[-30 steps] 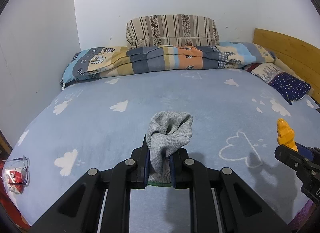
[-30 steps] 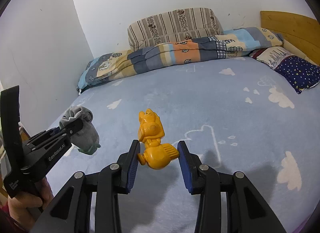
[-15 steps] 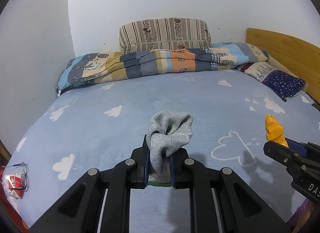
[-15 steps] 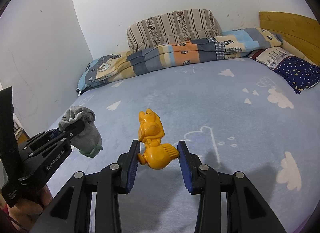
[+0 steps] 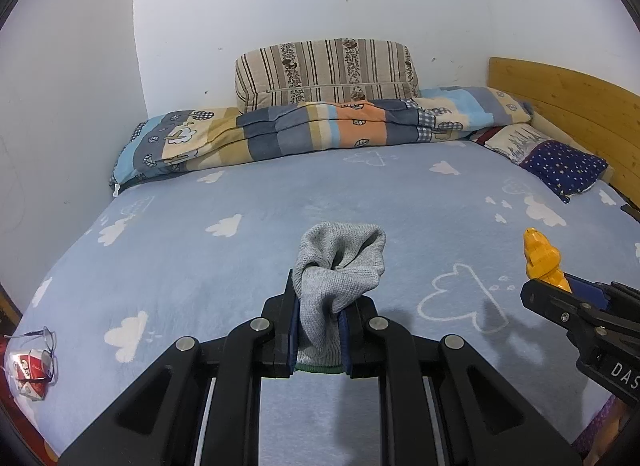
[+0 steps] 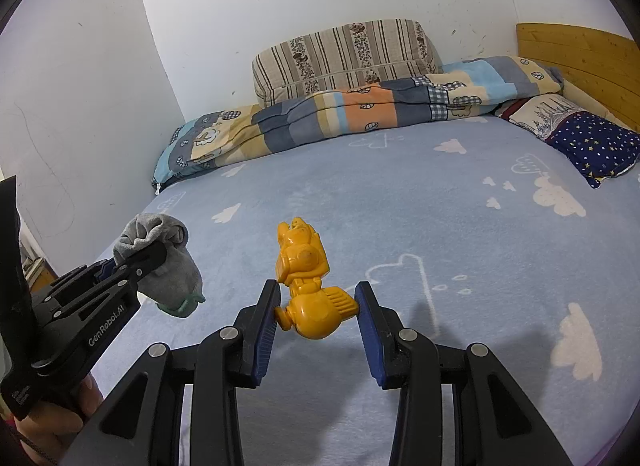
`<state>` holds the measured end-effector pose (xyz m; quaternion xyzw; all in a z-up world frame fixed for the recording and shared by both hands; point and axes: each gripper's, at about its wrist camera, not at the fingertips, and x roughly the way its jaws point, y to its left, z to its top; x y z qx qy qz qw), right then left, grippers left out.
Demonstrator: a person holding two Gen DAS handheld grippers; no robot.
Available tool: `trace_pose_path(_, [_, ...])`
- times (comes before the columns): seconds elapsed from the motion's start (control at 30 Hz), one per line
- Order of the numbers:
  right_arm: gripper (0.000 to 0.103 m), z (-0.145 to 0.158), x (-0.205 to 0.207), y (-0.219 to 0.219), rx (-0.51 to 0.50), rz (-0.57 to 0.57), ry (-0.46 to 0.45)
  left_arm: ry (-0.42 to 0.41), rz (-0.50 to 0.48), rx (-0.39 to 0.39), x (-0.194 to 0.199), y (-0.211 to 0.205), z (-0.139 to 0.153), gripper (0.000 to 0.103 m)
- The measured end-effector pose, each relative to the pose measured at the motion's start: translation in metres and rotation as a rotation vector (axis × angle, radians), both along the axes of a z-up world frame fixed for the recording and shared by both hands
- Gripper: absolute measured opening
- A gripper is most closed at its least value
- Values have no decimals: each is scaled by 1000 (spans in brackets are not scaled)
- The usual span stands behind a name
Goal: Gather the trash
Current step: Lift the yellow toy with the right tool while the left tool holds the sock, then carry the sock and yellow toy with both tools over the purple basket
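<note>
A grey knitted sock (image 5: 336, 270) with a green cuff edge is pinched upright between the blue pads of my left gripper (image 5: 319, 322), which is shut on it above the bed. The right wrist view shows the same sock (image 6: 164, 262) hanging from that gripper (image 6: 138, 262) at the left. A yellow plastic toy figure (image 6: 306, 278) is clamped by its round base between the pads of my right gripper (image 6: 317, 306). In the left wrist view the toy (image 5: 542, 258) sticks up from the right gripper (image 5: 560, 290) at the right edge.
The bed carries a light blue cloud-print sheet (image 5: 240, 258), a folded patchwork quilt (image 5: 320, 133) and a striped pillow (image 5: 324, 69) against the back wall. A star-print pillow (image 5: 560, 169) lies by the wooden headboard (image 5: 568, 105). Glasses and a red-white pack (image 5: 32, 362) rest at the bed's left corner.
The left wrist view has shifted slightly, so the glasses and pack sit lower left and the right gripper with the toy shows further in. Both grips are unchanged.
</note>
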<state>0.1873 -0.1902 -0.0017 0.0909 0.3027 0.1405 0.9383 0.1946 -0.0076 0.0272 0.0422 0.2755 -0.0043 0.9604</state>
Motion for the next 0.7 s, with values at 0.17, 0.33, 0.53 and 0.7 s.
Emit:
trace_pose_path(0.17, [41, 0, 0, 0, -2, -1, -2, 3, -1, -3, -1, -2, 0, 15])
trace_pose_path(0.33, [41, 0, 0, -1, 1, -3, -1, 17, -21, -30, 1, -7, -2, 15])
trace_pose_path(0.53, [41, 7, -8, -10, 19, -31, -9, 20, -56, -53, -3, -21, 0, 15])
trace_pose_path(0.7, [41, 14, -28, -23, 41, -55, -17, 7, -93, -56, -14, -34, 5, 15])
